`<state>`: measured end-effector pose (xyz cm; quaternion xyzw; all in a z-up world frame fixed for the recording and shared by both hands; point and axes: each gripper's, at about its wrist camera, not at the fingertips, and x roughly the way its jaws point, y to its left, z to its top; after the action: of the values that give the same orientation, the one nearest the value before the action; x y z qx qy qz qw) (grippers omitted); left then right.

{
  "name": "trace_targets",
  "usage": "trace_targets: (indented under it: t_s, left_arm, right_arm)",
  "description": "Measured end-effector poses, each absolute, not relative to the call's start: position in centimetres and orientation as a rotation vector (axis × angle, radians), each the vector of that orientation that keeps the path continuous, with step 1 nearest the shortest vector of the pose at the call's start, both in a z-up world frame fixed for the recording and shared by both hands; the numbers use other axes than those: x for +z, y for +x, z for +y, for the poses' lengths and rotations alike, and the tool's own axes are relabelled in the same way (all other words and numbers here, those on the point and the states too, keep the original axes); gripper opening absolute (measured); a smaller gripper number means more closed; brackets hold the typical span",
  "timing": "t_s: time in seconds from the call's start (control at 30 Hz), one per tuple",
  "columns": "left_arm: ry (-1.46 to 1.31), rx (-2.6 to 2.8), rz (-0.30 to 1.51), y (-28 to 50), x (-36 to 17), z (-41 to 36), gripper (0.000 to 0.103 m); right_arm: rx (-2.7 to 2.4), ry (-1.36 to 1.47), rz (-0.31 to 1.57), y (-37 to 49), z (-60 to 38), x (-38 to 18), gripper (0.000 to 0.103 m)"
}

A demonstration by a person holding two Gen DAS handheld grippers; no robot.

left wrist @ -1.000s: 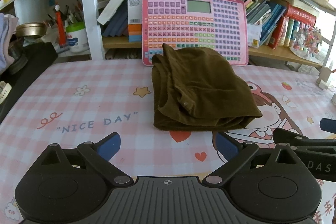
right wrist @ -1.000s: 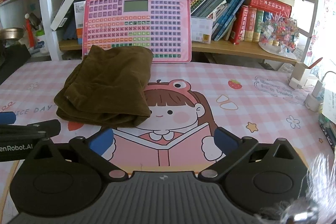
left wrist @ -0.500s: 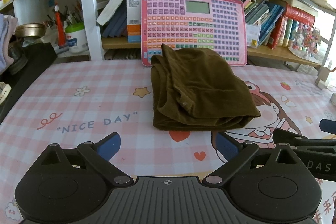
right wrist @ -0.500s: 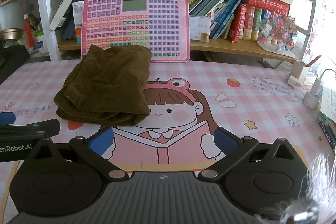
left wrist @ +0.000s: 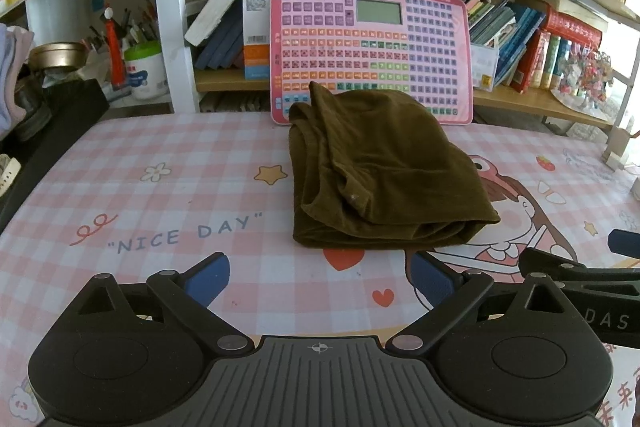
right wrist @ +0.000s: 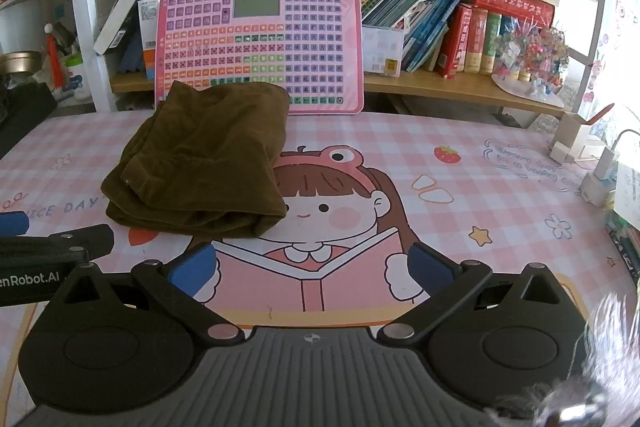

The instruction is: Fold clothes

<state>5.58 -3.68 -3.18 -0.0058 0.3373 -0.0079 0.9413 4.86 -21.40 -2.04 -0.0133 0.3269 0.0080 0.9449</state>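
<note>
Brown garment lies folded in a compact stack on the desk, its far edge just before the pink keyboard toy leaning on the shelf. Left gripper: fingers spread, holding nothing, near the garment's front edge. Right gripper: fingers spread, empty, to the garment's right, over the cartoon girl print.

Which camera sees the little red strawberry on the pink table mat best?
The right wrist view. There the strawberry sits clear and unblocked on the table mat, right of the folded brown clothes. In the left wrist view the strawberry is small, squeezed near the picture's right edge.
</note>
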Motion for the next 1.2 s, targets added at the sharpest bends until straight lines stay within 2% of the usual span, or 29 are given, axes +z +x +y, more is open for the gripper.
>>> trace_targets:
  t_s: [1.0,1.2]
  left_arm:
    - [-0.027,-0.013,0.693,5.74,-3.13,-3.44,0.099]
    - [-0.039,-0.004,0.707,5.84,-3.11,-3.24,0.103]
  right_arm:
    - [0.022,-0.035,0.671,5.06,-21.29,-2.06,0.103]
    - [0.018,-0.035,0.671,4.99,-21.37,-2.01,0.103]
